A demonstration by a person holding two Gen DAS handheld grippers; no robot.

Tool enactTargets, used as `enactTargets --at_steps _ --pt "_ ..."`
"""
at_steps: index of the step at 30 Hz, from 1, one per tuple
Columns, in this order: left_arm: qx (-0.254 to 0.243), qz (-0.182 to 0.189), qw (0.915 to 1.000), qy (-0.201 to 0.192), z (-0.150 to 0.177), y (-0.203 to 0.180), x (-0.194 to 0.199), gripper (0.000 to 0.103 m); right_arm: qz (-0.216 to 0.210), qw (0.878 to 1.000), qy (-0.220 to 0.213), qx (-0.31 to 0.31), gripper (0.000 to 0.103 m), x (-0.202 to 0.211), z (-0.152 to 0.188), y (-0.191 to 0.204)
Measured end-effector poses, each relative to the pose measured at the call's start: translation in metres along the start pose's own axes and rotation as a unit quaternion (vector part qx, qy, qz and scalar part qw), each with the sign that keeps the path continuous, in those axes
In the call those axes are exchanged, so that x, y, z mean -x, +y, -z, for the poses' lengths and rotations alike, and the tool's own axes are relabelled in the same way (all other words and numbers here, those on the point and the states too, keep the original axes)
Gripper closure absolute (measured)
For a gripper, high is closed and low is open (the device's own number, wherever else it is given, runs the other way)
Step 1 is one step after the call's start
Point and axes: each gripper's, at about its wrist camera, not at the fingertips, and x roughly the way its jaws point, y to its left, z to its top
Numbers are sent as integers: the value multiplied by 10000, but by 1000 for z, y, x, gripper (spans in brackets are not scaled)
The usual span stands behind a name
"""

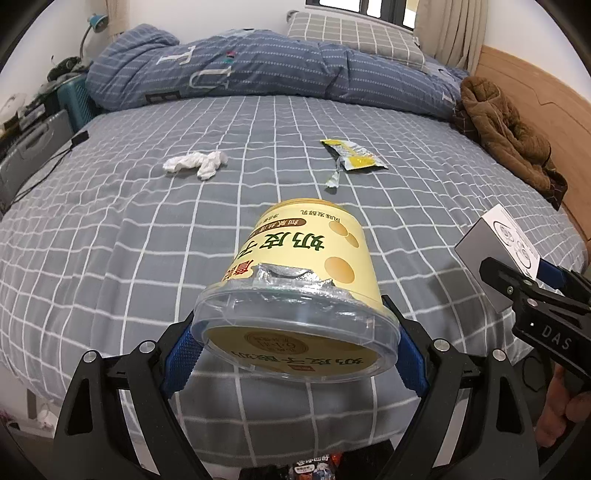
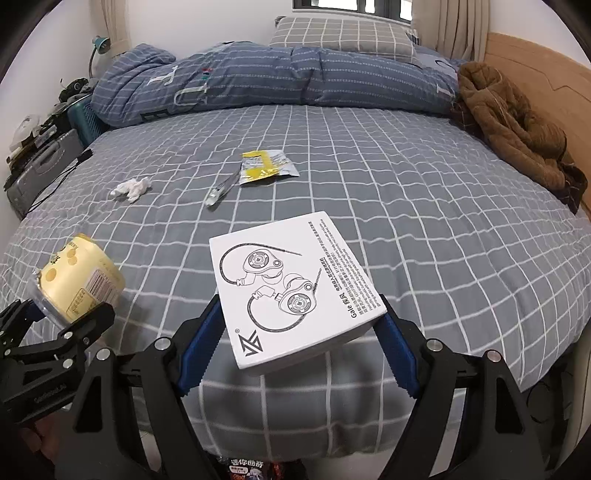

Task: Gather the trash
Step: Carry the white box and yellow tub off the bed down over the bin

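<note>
My left gripper [image 1: 295, 347] is shut on a yellow yogurt tub [image 1: 299, 280] with a clear lid, held on its side above the bed; the tub also shows in the right wrist view [image 2: 79, 280]. My right gripper [image 2: 301, 343] is shut on a white earphone box [image 2: 291, 284], held above the bed; the box also shows at the right of the left wrist view [image 1: 498, 251]. On the grey checked bed sheet [image 1: 110, 240] lie a crumpled white tissue [image 1: 197, 164] and a torn yellow and silver wrapper [image 1: 356, 157]. Both also show in the right wrist view, the tissue [image 2: 133, 188] and the wrapper [image 2: 264, 168].
A folded blue duvet [image 1: 258, 70] and a grey pillow [image 1: 354, 35] lie at the far side. A brown jacket [image 1: 506, 129] lies by the wooden headboard [image 1: 535, 92] at right. A grey case [image 1: 29, 155] and clutter stand at left. A snack packet [image 2: 245, 467] shows below.
</note>
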Motion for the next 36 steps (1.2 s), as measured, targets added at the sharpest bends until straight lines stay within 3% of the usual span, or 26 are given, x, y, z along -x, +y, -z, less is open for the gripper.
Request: enactTargets --at_steps 36 --pt "223 120 9988 414 121 -1 86 17 -263 9988 385 114 27 94 132 24"
